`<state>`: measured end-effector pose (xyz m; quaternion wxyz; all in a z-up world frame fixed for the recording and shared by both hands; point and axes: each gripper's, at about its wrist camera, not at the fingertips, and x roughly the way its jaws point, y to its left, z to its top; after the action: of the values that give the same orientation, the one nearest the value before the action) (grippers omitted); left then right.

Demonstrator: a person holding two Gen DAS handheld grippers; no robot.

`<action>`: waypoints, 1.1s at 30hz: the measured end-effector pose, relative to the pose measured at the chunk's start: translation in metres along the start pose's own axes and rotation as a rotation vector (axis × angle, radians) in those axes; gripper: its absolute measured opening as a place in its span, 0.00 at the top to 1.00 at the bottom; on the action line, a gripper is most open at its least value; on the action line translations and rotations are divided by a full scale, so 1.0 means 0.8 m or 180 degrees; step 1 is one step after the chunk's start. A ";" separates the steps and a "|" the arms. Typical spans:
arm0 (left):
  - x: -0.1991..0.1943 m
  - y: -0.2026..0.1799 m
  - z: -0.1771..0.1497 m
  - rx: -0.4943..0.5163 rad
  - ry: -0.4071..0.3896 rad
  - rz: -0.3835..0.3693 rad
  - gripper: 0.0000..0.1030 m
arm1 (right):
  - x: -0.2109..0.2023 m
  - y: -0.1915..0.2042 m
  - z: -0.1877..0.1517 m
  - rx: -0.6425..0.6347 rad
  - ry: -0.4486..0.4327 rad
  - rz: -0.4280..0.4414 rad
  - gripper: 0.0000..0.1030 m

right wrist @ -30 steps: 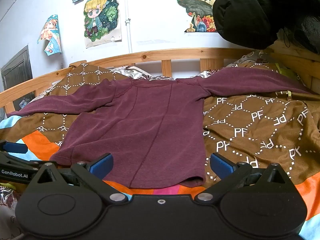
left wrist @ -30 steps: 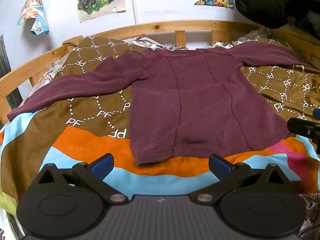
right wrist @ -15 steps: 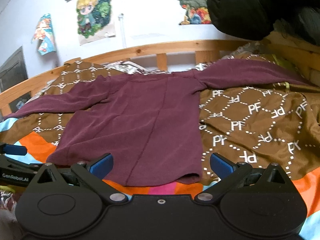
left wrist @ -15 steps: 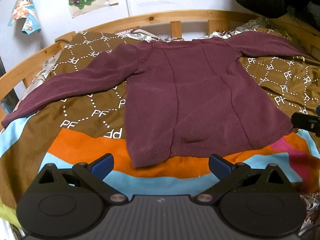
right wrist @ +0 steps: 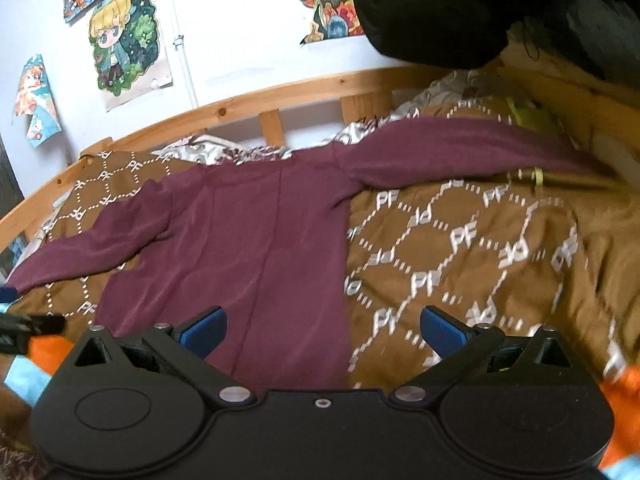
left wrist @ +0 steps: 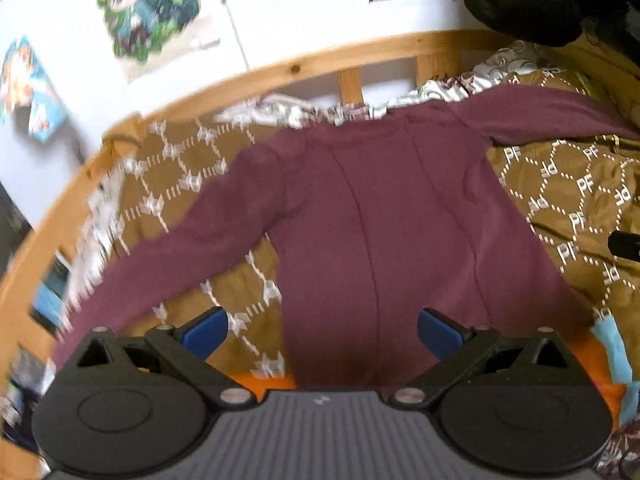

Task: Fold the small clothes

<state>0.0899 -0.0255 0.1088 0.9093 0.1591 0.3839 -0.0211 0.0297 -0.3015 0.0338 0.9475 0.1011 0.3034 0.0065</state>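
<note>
A maroon long-sleeved top (left wrist: pixel 380 216) lies flat on the bed, both sleeves spread out to the sides, neck toward the headboard. My left gripper (left wrist: pixel 322 330) hovers open over the lower left part of the top, nothing between its blue fingertips. In the right wrist view the same top (right wrist: pixel 256 248) fills the left half. My right gripper (right wrist: pixel 322 332) stands open above the top's lower right edge, empty. The hem is hidden behind both gripper bodies. The left gripper's tip shows at the left edge (right wrist: pixel 28 326).
A brown patterned blanket (right wrist: pixel 460 248) with orange and blue bands covers the bed. A wooden headboard rail (left wrist: pixel 320 64) curves behind it. A black garment (right wrist: pixel 460 8) hangs at the upper right. Posters are stuck on the white wall (left wrist: pixel 148 12).
Both grippers have moved forward over the top, so its hem has dropped out of sight behind them. Both stay open.
</note>
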 end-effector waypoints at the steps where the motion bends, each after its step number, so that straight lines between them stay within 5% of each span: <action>1: -0.003 -0.002 0.014 0.0031 -0.0041 0.0038 0.00 | 0.002 -0.003 0.009 -0.0018 -0.0018 0.0008 0.00; 9: 0.049 -0.017 0.095 -0.0205 -0.0232 -0.0049 0.00 | 0.027 -0.053 0.061 0.0023 -0.0267 -0.0090 0.00; 16: 0.162 -0.045 0.109 -0.0524 -0.0116 -0.0515 0.00 | 0.055 -0.137 0.073 0.0520 -0.0575 -0.0590 0.00; 21: 0.232 -0.083 0.114 -0.0372 -0.0087 -0.0640 0.00 | 0.078 -0.205 0.084 0.1053 -0.0710 -0.0781 0.00; 27: 0.270 -0.109 0.113 -0.0244 -0.0215 -0.0812 0.00 | 0.120 -0.259 0.125 0.1205 -0.1005 -0.0909 0.00; 33: 0.290 -0.129 0.121 -0.0085 -0.0400 -0.0878 0.00 | 0.166 -0.293 0.126 0.1504 -0.0763 -0.1252 0.08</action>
<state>0.3039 -0.1335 -0.0198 0.9220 0.0911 0.3447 -0.1507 0.1847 -0.5399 -0.0081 0.9099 0.2576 0.1966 -0.2590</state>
